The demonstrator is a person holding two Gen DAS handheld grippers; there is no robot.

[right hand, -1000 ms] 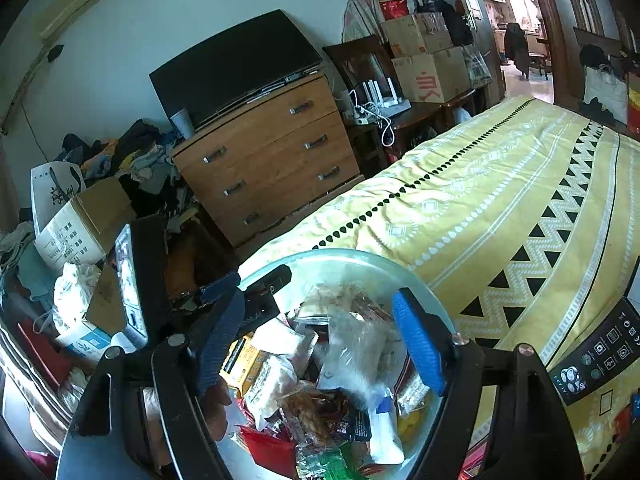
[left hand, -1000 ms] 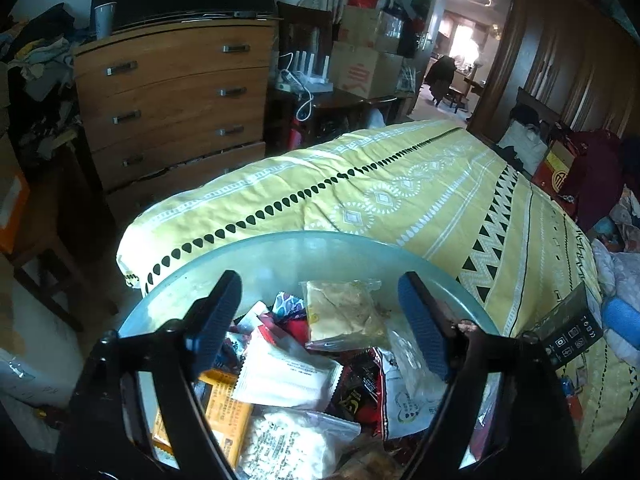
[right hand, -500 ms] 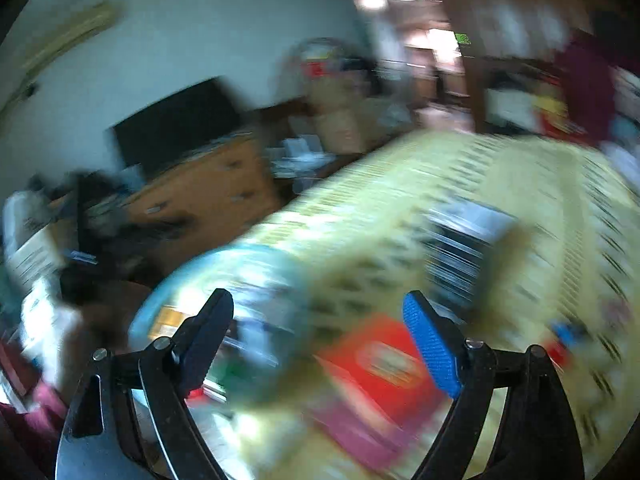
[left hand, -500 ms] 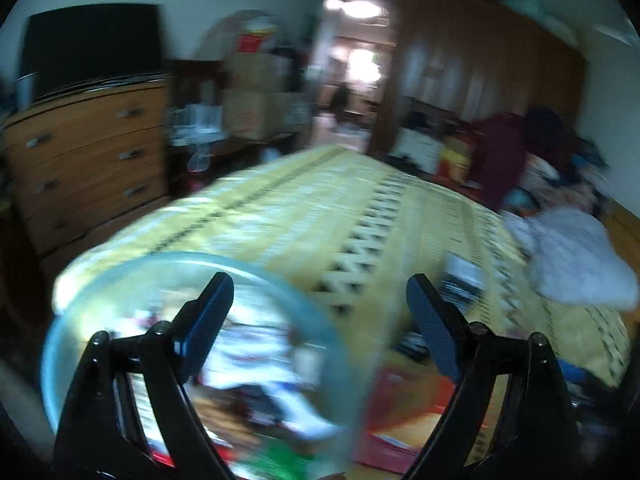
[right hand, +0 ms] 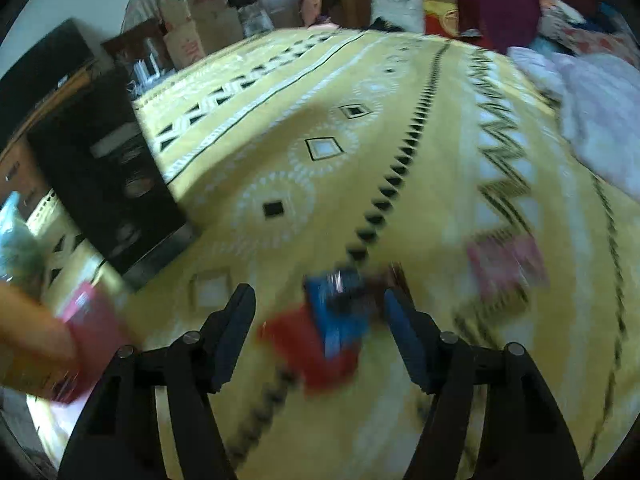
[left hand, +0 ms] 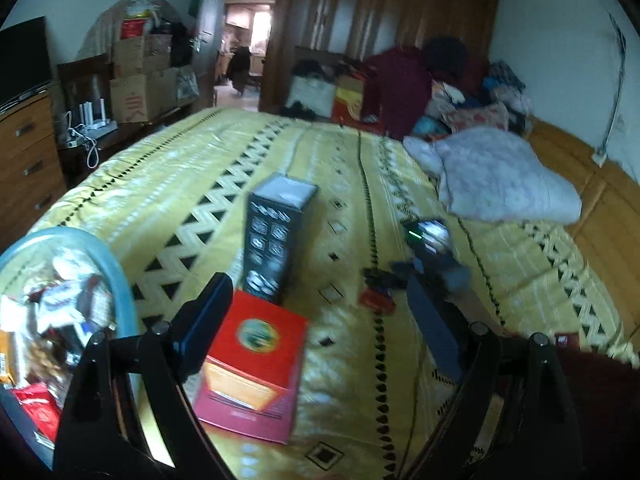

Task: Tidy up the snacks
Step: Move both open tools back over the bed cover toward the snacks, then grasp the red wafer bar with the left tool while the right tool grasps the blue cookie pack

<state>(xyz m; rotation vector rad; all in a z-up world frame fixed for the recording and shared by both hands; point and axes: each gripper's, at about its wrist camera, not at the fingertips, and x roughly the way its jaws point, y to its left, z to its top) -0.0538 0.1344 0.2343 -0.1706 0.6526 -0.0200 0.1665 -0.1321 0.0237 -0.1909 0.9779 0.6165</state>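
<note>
A light-blue bowl (left hand: pixel 120 280) full of snack packets sits at the left on the yellow bedspread (left hand: pixel 224 168). A red flat box (left hand: pixel 256 360) lies beside it, and a black upright box (left hand: pixel 276 236) stands behind that. My left gripper (left hand: pixel 320 320) is open and empty above the red box. My right gripper (right hand: pixel 320 324) is open, low over a blurred blue packet (right hand: pixel 340 312) and a red packet (right hand: pixel 316 348) on the bedspread; the right gripper also shows blurred in the left wrist view (left hand: pixel 432 256). A pink packet (right hand: pixel 508 264) lies to their right.
A white blanket (left hand: pixel 496 176) and piled clothes (left hand: pixel 460 88) lie at the bed's far right. A wooden dresser (left hand: pixel 24 148) and cardboard boxes (left hand: pixel 140 84) stand to the left. The black box (right hand: pixel 104 176) stands to the left in the right wrist view.
Both grippers have swung right, away from the snack bowl. The left now faces the red and black boxes. The right has dropped low over the loose packets.
</note>
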